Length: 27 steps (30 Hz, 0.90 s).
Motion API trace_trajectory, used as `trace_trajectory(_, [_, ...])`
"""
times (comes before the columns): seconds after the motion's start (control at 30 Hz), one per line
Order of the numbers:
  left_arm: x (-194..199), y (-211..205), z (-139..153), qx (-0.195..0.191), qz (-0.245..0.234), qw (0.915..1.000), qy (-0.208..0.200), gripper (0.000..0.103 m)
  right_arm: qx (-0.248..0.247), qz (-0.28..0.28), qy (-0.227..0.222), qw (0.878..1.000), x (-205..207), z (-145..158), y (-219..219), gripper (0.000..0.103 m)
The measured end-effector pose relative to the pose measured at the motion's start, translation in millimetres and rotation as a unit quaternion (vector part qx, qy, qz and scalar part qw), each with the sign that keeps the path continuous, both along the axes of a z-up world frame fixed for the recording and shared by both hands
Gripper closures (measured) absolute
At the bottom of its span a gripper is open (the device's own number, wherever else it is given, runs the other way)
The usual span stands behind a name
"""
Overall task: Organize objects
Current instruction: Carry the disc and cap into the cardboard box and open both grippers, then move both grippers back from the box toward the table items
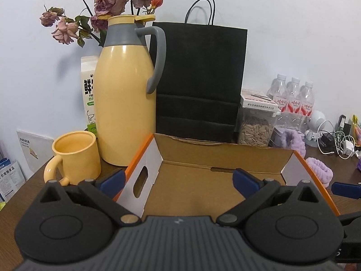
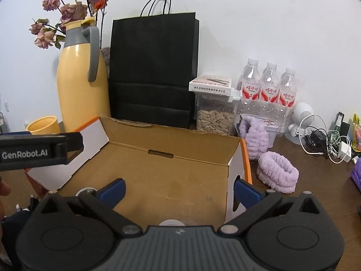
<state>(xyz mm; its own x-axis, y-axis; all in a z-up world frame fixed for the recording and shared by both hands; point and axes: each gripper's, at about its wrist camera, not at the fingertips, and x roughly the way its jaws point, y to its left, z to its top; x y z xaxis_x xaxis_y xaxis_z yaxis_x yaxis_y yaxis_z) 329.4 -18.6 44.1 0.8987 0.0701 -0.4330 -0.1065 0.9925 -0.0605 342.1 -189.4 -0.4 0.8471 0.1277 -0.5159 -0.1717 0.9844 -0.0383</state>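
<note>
Wall: plain white wall (image 2: 270, 22) behind your table.
Table: dark brown wooden tabletop (image 2: 315, 192), crowded along the back.
Box: open cardboard box (image 2: 171, 174) sits front and centre before you, its floor bare.
Bag: black paper bag (image 2: 153, 72) upright behind the box.
Flask: yellow thermos jug (image 1: 126, 103), with its yellow mug (image 1: 76, 155) just beside it.
Headband: purple fluffy headband (image 2: 277, 174) lies right of the box.
Left gripper (image 1: 178, 178): your jaws stand wide, straddling the box's left wall, nothing held.
Right gripper (image 2: 180, 189): wide apart too, over the box's right end, empty.
</note>
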Motion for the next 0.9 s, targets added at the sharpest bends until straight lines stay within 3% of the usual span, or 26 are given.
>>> trace_trajectory(0.47, [-56.7,3.9,35.8,-0.013,-0.028,0.9974,-0.066,0.0,0.014,0.015,-0.078,0.997,-53.4,40.7,-5.5,0.0])
trace_trajectory(0.67, [-88.1,6.5,40.3,-0.002,-0.038,0.9966,-0.072,0.0,0.013,0.031,-0.106,0.994,-92.4,48.4,-6.9,0.0])
trace_trajectory(0.9, [-125.6,7.4,37.6,0.01,-0.05,0.9963,-0.07,0.0,0.016,0.037,-0.109,0.993,-136.6,41.8,-12.9,0.0])
